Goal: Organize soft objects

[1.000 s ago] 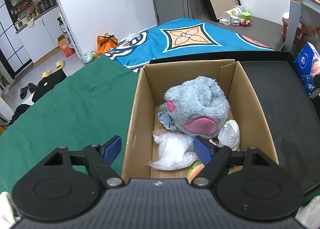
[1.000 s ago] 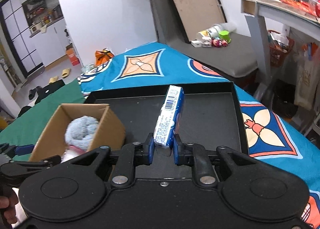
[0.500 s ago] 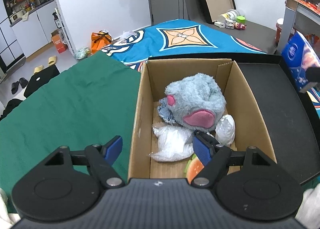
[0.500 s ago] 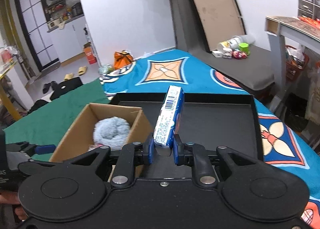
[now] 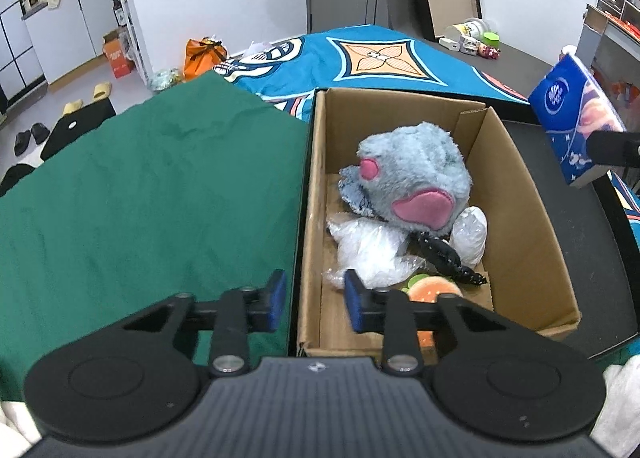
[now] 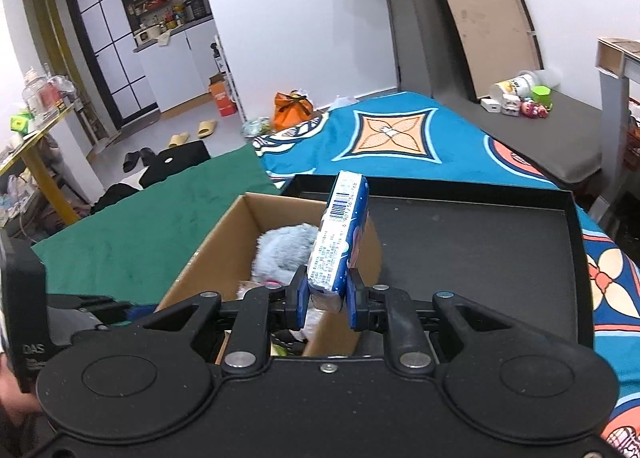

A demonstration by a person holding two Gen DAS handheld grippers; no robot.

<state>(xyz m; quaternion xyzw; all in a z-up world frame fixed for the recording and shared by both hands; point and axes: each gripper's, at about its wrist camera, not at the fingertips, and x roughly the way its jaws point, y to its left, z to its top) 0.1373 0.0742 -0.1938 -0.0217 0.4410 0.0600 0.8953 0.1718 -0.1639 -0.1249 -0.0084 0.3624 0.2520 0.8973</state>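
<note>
A cardboard box (image 5: 528, 217) holds a grey-and-pink plush toy (image 5: 408, 173), clear plastic bags (image 5: 368, 246), a black cord and an orange soft item (image 5: 434, 290). My left gripper (image 5: 314, 300) straddles the box's near left wall, its fingers partly closed with a gap; nothing else sits between them. My right gripper (image 6: 327, 302) is shut on a blue tissue pack (image 6: 340, 242), held upright above the box's right rim (image 6: 372, 242). The pack also shows in the left wrist view (image 5: 576, 121).
The box sits in a black tray (image 6: 480, 234) on a blue patterned blanket (image 6: 392, 133). A green cloth (image 5: 140, 197) covers the surface left of the box. Slippers and bags lie on the floor beyond.
My right gripper has carried the tissue pack left, over the box. My left gripper's fingers have narrowed around the box's left wall.
</note>
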